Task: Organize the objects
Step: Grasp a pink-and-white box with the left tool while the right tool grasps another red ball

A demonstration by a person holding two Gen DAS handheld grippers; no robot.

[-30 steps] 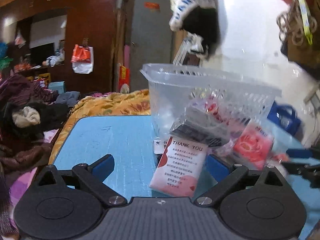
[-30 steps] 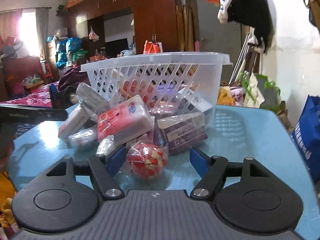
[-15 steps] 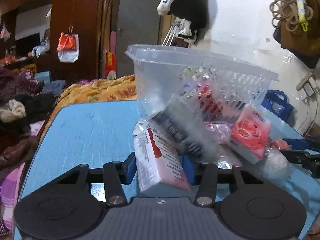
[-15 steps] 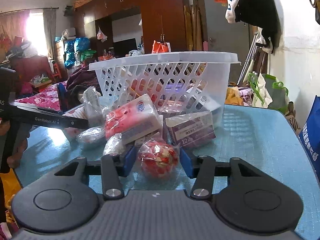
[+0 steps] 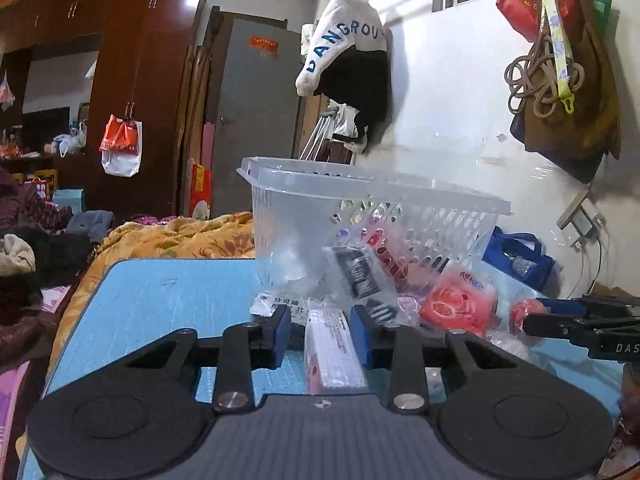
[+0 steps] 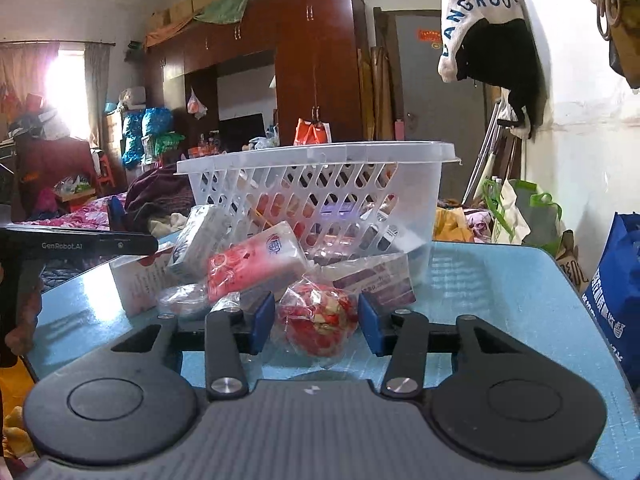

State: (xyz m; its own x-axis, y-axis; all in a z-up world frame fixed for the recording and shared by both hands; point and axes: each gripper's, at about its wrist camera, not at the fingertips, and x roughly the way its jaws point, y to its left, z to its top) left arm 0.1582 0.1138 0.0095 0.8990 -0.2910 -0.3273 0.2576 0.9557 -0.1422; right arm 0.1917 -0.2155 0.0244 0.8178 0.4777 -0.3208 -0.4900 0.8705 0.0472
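On the blue surface (image 5: 160,300), just in front of the clear plastic slotted basket (image 5: 360,208), lies a heap of small packets. The left gripper (image 5: 322,334) is closing on a flat pink-and-white tissue pack (image 5: 334,356) turned edge-on; one finger touches it, a sliver of gap shows at the other. It looks light, soft and slippery in its film, so a hold across the middle seems safest. The right gripper (image 6: 317,322) brackets a round red sweet ball in crinkly cellophane (image 6: 316,318), fingers almost on its sides; whether they press I cannot tell. It may roll or crush.
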